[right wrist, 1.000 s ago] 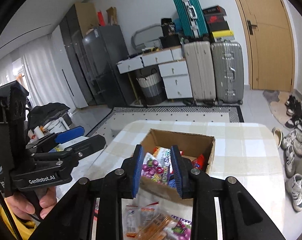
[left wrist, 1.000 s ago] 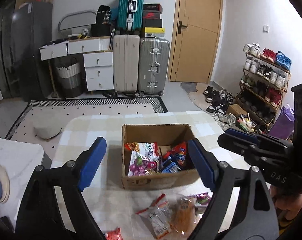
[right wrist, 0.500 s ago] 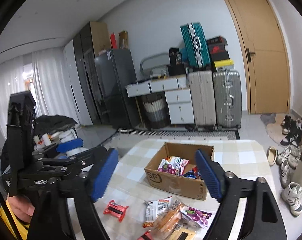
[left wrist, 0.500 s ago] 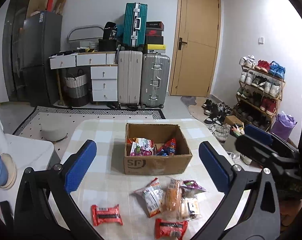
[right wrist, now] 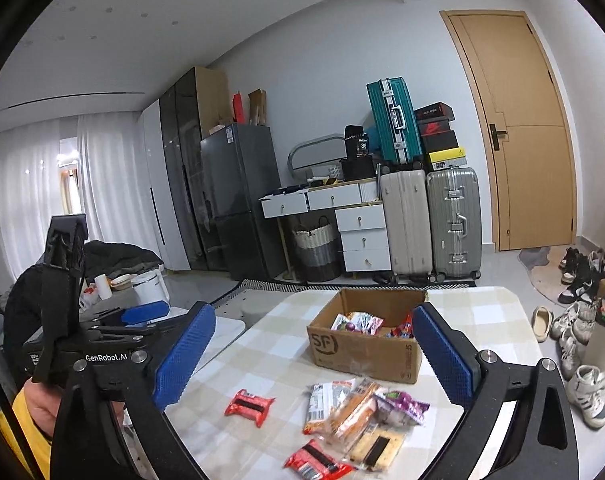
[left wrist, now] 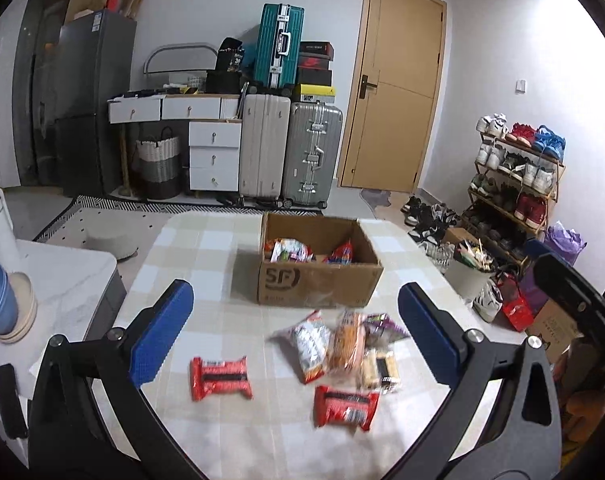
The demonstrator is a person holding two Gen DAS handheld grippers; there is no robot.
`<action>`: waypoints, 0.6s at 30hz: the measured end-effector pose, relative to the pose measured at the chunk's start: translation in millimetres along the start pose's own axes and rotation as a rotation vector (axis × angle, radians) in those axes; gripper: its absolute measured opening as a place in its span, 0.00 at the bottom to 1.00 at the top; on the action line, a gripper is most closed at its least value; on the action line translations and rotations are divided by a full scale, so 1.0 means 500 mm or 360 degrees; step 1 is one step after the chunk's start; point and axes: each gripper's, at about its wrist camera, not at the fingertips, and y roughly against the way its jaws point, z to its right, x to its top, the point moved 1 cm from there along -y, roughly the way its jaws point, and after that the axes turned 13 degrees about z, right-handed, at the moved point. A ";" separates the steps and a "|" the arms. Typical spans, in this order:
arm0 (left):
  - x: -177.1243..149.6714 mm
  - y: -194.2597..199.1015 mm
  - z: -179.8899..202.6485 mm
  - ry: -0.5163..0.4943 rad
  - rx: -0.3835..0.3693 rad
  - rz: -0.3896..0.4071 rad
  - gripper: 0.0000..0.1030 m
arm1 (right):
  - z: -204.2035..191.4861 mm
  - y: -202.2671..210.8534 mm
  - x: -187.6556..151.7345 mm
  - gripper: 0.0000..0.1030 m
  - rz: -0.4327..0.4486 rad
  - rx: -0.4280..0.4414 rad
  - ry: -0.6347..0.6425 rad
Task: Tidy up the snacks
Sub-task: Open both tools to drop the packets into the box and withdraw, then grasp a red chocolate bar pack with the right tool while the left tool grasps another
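A brown cardboard box (left wrist: 319,280) marked SF stands on the checked table (left wrist: 206,264) and holds several snack packets (left wrist: 292,250). It also shows in the right wrist view (right wrist: 362,350). In front of it lie a red packet (left wrist: 220,377), a second red packet (left wrist: 346,405) and a pile of mixed packets (left wrist: 344,346). My left gripper (left wrist: 294,332) is open and empty, held above the near table. My right gripper (right wrist: 314,358) is open and empty, above the loose packets (right wrist: 360,412). The left gripper (right wrist: 142,314) also shows at the left of the right wrist view.
Stacked bowls (left wrist: 6,308) sit on a white counter at the left. Suitcases (left wrist: 290,152) and white drawers (left wrist: 214,156) stand at the far wall by a wooden door (left wrist: 394,92). A shoe rack (left wrist: 514,176) and loose shoes are at the right.
Both grippers have pulled back and up from the box. The right gripper has opened from nearly shut to wide. More of the table and the loose packets now show.
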 end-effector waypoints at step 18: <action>-0.142 -0.084 -0.093 0.0069 0.0102 -0.0172 0.99 | 0.007 -0.004 -0.169 0.99 -0.0216 0.0016 -0.0039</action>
